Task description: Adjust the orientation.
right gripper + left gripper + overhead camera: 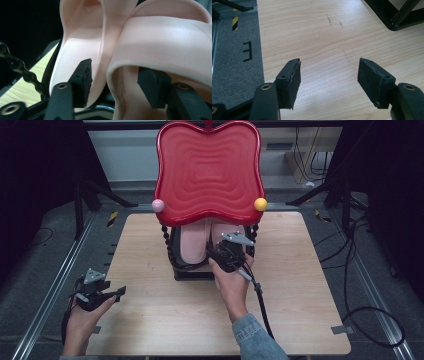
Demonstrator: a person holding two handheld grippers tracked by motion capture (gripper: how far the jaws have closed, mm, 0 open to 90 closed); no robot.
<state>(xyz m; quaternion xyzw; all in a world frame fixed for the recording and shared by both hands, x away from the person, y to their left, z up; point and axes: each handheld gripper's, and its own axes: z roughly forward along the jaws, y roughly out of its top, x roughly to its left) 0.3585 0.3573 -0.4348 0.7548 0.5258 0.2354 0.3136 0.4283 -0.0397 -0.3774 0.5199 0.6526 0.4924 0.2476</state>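
Two pink slippers (194, 242) standing side by side in a black rack (192, 270) at the back middle of the wooden surface (150, 320), under a big red apple-shaped lid (209, 170) tilted up behind them, with a pink ball (158, 205) and a yellow ball (260, 204) at its lower corners. Black beaded posts (165, 240) holding the lid up on either side.

Right gripper (231, 251) held at the front of the rack, right at the right-hand slipper (160, 35). Jaws parted, no earlier picture to compare; in the right gripper view, one pad (83, 75) lying between the two slippers beside the left-hand slipper (75, 47), the other pad (152, 85) tucked under the strap of the right-hand one. Side edge of that slipper sitting between the pads, not squeezed: pads look just off it, released rather than clenched. Beaded post (22, 72) visible at the left of that view.

Left gripper (97, 292) resting low at the left front edge of the surface, well apart from the rack. Jaws spread wide over bare wood, grasping nothing; corner of the rack (394, 15) at upper right of the left gripper view, grey floor (234, 62) to the left.
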